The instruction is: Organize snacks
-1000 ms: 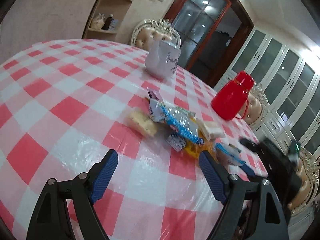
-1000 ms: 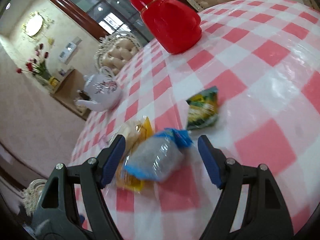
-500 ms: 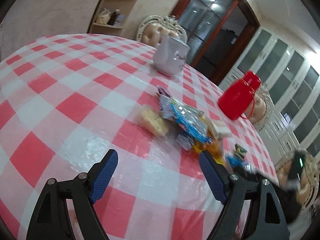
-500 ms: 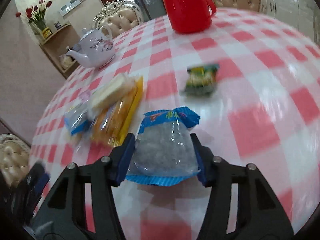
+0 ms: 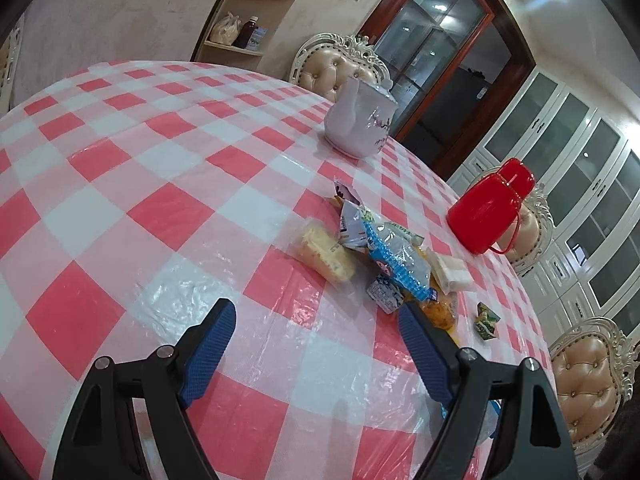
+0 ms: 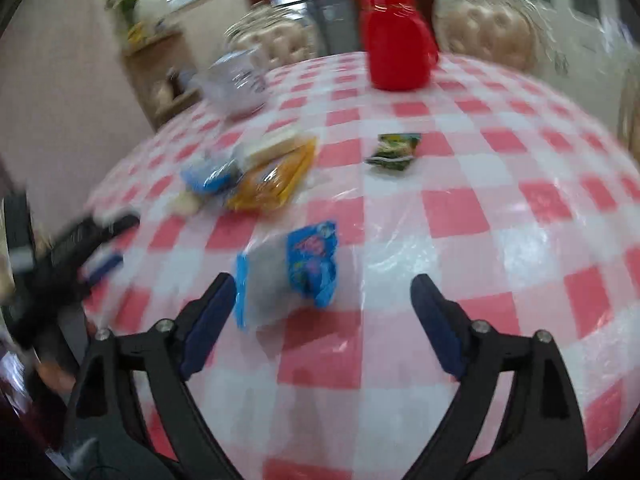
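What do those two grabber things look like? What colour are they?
Both look alike. The left gripper has two black plastic arms shaped like a wide V, with silver screws at the joints and dotted blue pads on its fingertips. The right gripper is the same: black arms, silver screws, dark blue pads. No cables, markings or sleeves show.
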